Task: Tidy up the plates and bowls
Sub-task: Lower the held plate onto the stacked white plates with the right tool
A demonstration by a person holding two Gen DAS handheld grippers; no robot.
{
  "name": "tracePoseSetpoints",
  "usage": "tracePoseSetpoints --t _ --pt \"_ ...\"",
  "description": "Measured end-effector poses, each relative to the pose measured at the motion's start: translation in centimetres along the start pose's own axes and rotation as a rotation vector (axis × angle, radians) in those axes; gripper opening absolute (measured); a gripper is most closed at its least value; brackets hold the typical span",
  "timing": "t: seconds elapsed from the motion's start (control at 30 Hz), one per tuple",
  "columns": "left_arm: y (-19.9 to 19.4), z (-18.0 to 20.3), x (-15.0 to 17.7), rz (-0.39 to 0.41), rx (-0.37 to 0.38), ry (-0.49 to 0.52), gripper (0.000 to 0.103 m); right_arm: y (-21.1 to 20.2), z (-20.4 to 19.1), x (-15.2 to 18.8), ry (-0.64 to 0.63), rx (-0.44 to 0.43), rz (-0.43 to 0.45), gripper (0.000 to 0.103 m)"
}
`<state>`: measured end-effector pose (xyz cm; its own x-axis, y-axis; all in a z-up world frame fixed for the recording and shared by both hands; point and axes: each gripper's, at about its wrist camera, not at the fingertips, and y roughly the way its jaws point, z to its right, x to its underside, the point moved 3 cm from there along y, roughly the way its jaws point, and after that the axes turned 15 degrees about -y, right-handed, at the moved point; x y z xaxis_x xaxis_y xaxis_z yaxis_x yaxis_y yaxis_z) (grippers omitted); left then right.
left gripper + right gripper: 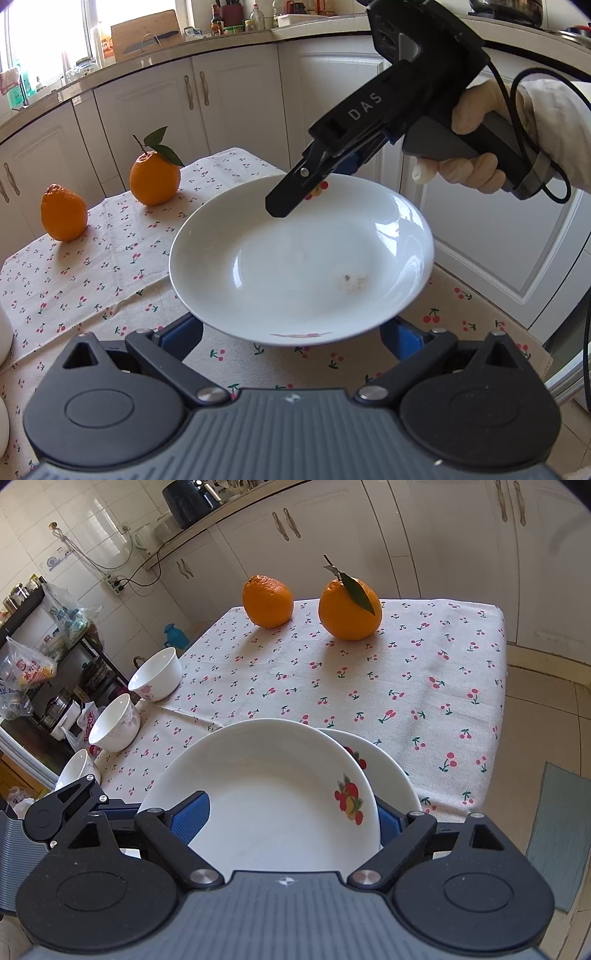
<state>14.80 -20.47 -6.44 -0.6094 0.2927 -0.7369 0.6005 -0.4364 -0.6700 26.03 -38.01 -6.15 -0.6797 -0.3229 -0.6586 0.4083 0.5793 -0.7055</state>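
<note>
On the bench [461,646], covered with a cherry-print cloth [369,686], two white plates sit near the right edge. In the right wrist view the upper plate [266,786], marked with a fruit print, overlaps a second plate [391,775] that shows past its right rim. The right tool [291,823] has its blue pads [190,821] set wide on either side of the upper plate's near part; the left pad lies over the rim and the right pad sits at the rim, but whether they press on it cannot be told. In the left wrist view the left tool [291,328] is also spread wide, its blue pads [184,334] showing just beyond the near rim of a white plate [295,258], one on each side, with the plate lying over them; contact cannot be told there either. The right tool, held by a gloved hand [476,144], reaches in from the upper right of that view, its black finger [291,195] over the plate's far rim. Two oranges [267,602] stand at the far side of the bench, the right one [349,609] with a leaf. Three white bowls [157,674] line the left edge, well apart from both tools: one far, one [114,723] in the middle, one [75,770] nearest, partly hidden behind the left tool's arm.
</note>
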Motion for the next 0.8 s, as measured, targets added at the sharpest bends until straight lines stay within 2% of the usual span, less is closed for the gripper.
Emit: tracePoseSetpoints --t 0.5,0.8 --pt "0.6 0.0 -0.2 -0.006 0.017 -0.01 0.101 -0.1 0.9 0.8 0.023 0.014 -0.013 0.093" --pt "0.5 0.8 -0.6 0.035 0.037 0.033 0.101 -0.9 1.2 1.0 0.032 0.032 -0.007 0.094"
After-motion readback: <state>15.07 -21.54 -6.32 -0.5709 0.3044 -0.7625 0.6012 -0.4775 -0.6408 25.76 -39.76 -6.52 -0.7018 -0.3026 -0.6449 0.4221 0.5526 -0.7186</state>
